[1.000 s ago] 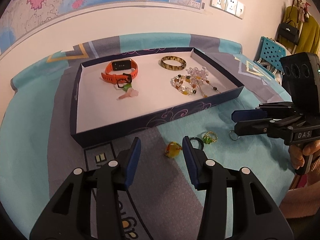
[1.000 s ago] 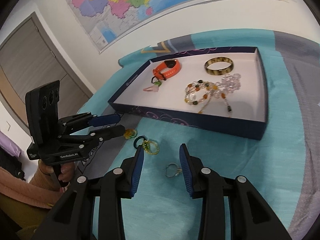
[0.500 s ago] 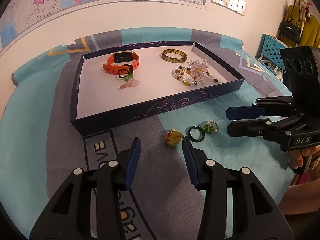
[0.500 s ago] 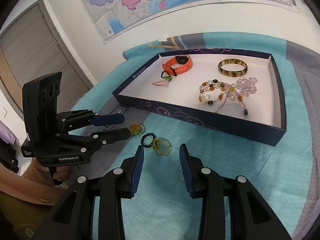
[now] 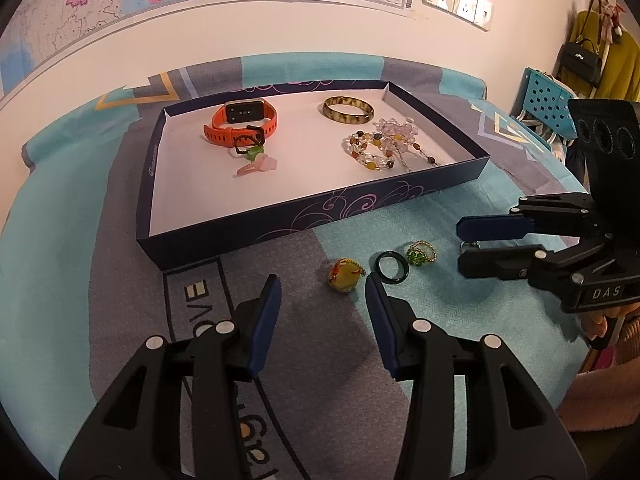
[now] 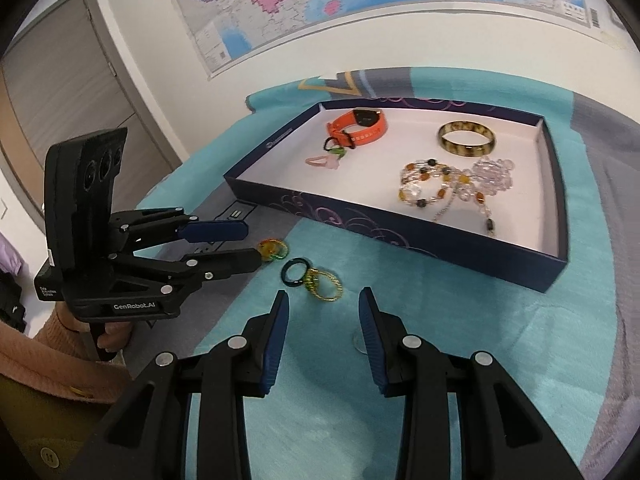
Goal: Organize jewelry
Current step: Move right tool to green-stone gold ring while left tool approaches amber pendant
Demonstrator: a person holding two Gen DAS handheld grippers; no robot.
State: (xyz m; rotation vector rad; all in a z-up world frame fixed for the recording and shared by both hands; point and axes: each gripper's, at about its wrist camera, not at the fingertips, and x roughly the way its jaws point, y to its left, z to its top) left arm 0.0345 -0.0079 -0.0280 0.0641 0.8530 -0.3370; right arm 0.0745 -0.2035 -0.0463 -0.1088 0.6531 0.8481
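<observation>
Three rings lie on the cloth in front of a navy tray point(image 5: 280, 226): a yellow one point(image 5: 345, 275), a dark green one point(image 5: 393, 267) and a gold-green one point(image 5: 421, 253). My left gripper point(image 5: 322, 284) hovers open just short of the yellow ring, with nothing between its fingers. My right gripper point(image 6: 324, 296) is open too, near the gold-green ring point(image 6: 326, 284). A silver ring point(image 6: 357, 345) lies half hidden by its right finger. The tray point(image 6: 400, 236) holds an orange watch point(image 6: 360, 124), a brown bangle point(image 6: 466, 138), beaded bracelets point(image 6: 452, 184) and a pink charm point(image 6: 320, 161).
A teal and grey cloth point(image 5: 460, 320) covers the surface up to a wall with a map. A blue perforated crate point(image 5: 544, 98) and hanging bags stand at the far right. A hand in an orange sleeve point(image 6: 60, 344) holds the left gripper point(image 6: 250, 245).
The right gripper has rolled a little, and the silver ring that lay between its fingers now sits half behind the right finger. The left gripper has barely shifted.
</observation>
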